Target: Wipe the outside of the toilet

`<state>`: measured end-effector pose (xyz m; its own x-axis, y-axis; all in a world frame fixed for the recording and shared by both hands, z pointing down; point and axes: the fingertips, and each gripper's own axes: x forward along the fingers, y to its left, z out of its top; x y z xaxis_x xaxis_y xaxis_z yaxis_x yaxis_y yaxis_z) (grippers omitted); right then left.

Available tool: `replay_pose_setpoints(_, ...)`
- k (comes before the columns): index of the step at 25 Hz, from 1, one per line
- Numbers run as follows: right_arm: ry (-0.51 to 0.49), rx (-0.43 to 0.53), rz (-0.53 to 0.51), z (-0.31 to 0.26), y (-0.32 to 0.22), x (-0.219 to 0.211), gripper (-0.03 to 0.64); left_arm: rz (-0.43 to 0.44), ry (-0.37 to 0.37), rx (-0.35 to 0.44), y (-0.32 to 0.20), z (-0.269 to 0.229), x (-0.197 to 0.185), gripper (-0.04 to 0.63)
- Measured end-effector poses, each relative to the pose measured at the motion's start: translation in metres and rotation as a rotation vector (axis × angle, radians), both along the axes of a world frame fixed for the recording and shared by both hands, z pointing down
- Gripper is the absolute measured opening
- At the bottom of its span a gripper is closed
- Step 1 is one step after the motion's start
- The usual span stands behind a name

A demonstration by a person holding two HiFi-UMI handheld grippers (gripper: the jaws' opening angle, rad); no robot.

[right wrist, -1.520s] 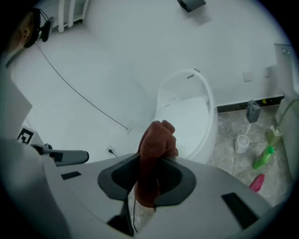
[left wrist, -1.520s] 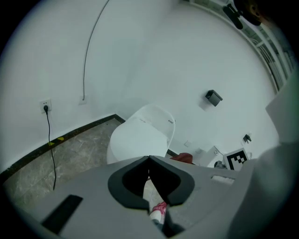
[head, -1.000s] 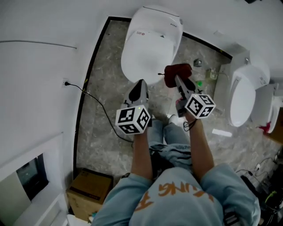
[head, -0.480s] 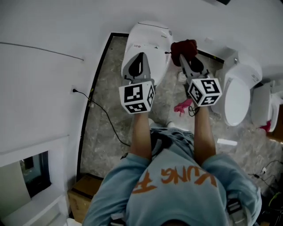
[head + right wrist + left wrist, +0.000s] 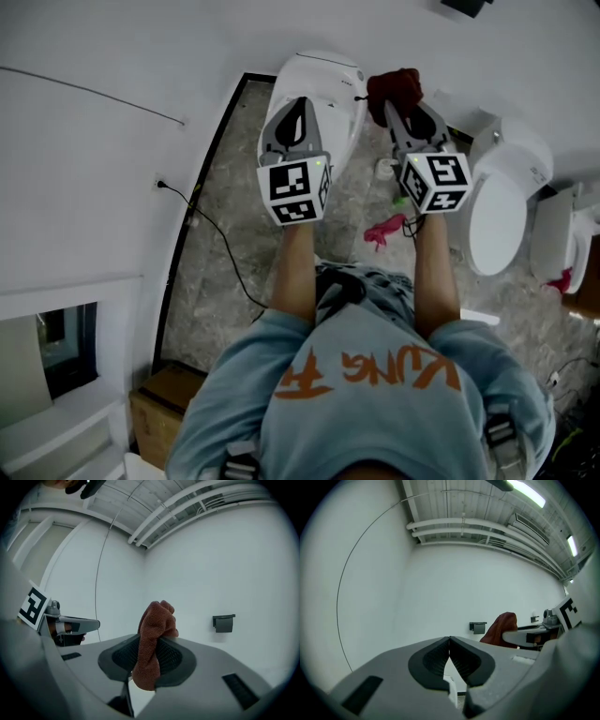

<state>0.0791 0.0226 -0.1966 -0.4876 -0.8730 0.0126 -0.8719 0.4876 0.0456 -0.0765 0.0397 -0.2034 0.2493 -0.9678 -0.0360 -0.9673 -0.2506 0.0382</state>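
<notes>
1. While hovering over the toilet, left gripper has its jaws closed, empty.
2. Jaws of right gripper clamp red cloth, at toilet's 3 o'clock.
3. Toilet stands at 12 o'clock from person, against wall.

Both arms out fwd. L gripper jaws closed, empty. R gripper jaws clamp cloth.

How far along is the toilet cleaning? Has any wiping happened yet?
Barely started, it seems. Done: the red cloth is clamped in the right gripper. In hand: that gripper holds the cloth up beside the back of the white toilet, seen against the wall rather than pressed on porcelain. The left gripper is shut and empty above the lid. Left: the whole outside, since no wiped patch shows.
</notes>
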Motion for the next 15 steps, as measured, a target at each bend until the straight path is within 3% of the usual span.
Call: replay_pose_setpoints(15, 0.016, 0.004, -0.044, -0.003, 0.005, 0.011, 0.088, -0.021, -0.024, -0.022, 0.009, 0.001, 0.014, 0.003)
